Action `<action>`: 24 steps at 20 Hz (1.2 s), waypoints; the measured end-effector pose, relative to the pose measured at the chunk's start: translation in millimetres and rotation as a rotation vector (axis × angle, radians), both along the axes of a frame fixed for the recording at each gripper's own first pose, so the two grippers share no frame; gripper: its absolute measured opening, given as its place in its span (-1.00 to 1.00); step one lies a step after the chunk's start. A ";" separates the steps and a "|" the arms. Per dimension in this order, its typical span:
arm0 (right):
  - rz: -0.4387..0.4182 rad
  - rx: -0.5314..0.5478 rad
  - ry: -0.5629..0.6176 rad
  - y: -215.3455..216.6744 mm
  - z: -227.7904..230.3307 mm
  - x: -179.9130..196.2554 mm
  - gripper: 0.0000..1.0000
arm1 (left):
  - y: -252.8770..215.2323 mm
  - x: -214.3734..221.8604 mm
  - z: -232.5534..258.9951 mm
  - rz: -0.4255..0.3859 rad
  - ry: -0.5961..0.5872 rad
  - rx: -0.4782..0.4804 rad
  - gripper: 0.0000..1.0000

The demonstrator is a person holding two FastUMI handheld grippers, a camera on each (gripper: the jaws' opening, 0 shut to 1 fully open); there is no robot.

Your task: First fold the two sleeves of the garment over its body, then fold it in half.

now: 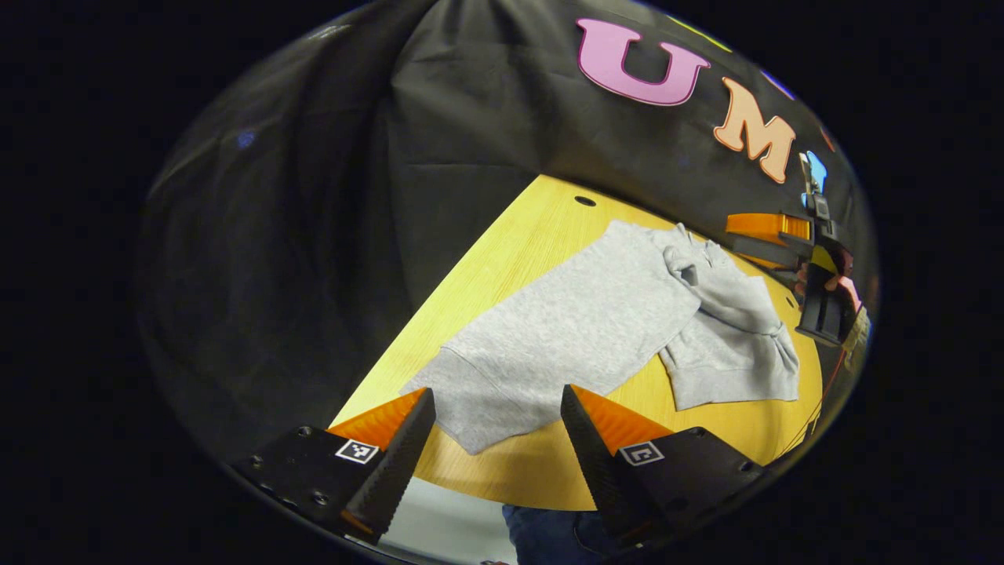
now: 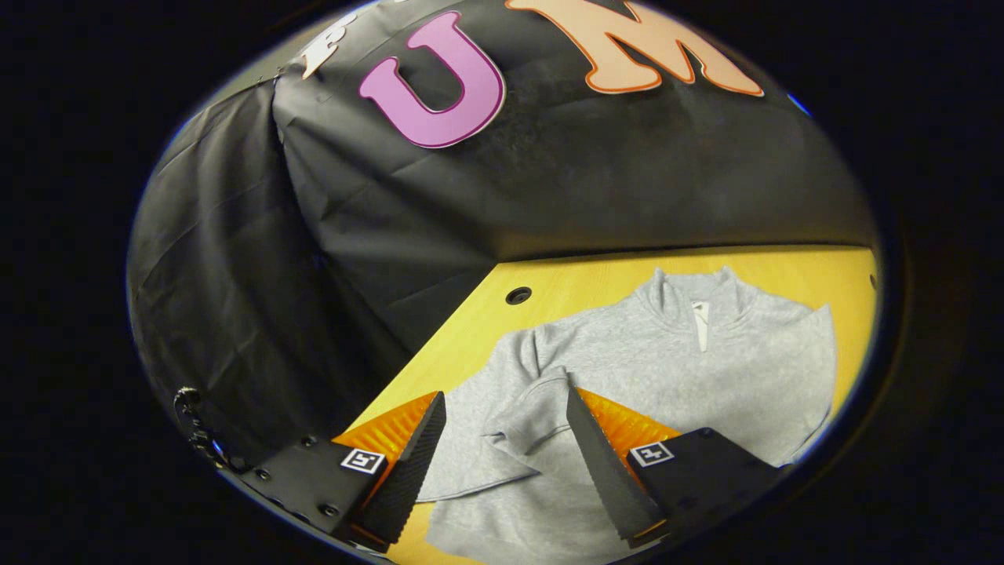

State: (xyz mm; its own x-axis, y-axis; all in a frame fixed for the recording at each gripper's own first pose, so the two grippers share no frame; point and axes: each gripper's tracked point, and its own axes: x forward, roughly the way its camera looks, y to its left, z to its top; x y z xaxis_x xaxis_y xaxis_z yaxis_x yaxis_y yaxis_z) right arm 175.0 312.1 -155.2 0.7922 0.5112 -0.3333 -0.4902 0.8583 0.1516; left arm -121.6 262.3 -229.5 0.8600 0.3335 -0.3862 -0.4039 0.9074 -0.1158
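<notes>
In the left gripper view, the left tongs (image 1: 496,439) are seen spread wide with nothing between the fingers, held above the near edge of the wooden tabletop (image 1: 541,227). Just beyond them, the grey garment (image 1: 580,329) is laid flat on the tabletop, its ribbed hem (image 1: 463,400) lying nearest the fingers. Further right, one sleeve (image 1: 729,345) is seen stretched out to the side of the body, with rumpled fabric gathered where it joins the shoulder. A round hole (image 1: 584,201) is located in the tabletop near the black booth wall. At the far right edge, the right tongs (image 1: 823,259) and the hand holding them are seen well apart from the left pair, above the sleeve side of the garment; their opening cannot be told from there. In the right gripper view, the right tongs (image 2: 506,447) are shown spread wide and gripping nothing, held above the garment (image 2: 706,369). Between the fingers, a sleeve (image 2: 510,424) is seen lying across the body with its cuff toward the camera. To the right, the stand-up collar (image 2: 698,302) with a short light zip placket is seen near the far wall.
</notes>
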 end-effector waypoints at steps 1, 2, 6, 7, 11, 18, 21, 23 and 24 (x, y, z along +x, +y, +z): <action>-0.004 -0.015 -0.012 -5.1 3.2 -3.0 0.84 | 1.7 2.2 -2.3 0.001 0.003 0.004 0.89; -0.008 -0.021 -0.023 -10.1 7.4 -6.6 0.94 | 2.9 2.9 -5.6 0.003 0.010 0.006 0.90; -0.021 -0.043 -0.078 -29.8 27.0 -18.1 0.94 | 6.8 6.0 -19.4 0.011 0.045 0.023 0.89; -0.024 -0.056 -0.090 -35.7 30.1 -21.6 0.94 | 5.4 6.8 -22.8 0.009 0.053 0.018 0.89; -0.048 -0.079 -0.116 -62.5 39.4 -34.9 0.94 | 3.1 4.2 -34.3 0.005 0.083 0.030 0.89; -0.130 -0.088 -0.142 -113.5 51.4 -66.5 0.94 | 8.0 4.4 -38.8 -0.005 0.120 0.103 0.76; -0.164 -0.098 -0.144 -133.4 51.3 -87.7 0.95 | 11.5 7.9 -36.7 0.016 0.109 0.090 0.29; -0.186 -0.128 -0.144 -148.4 49.9 -99.5 0.94 | 11.2 11.0 -35.6 0.001 0.109 0.093 0.01; -0.197 -0.136 -0.144 -155.2 50.8 -107.6 0.94 | 10.4 13.4 -34.3 -0.009 0.106 0.095 -0.09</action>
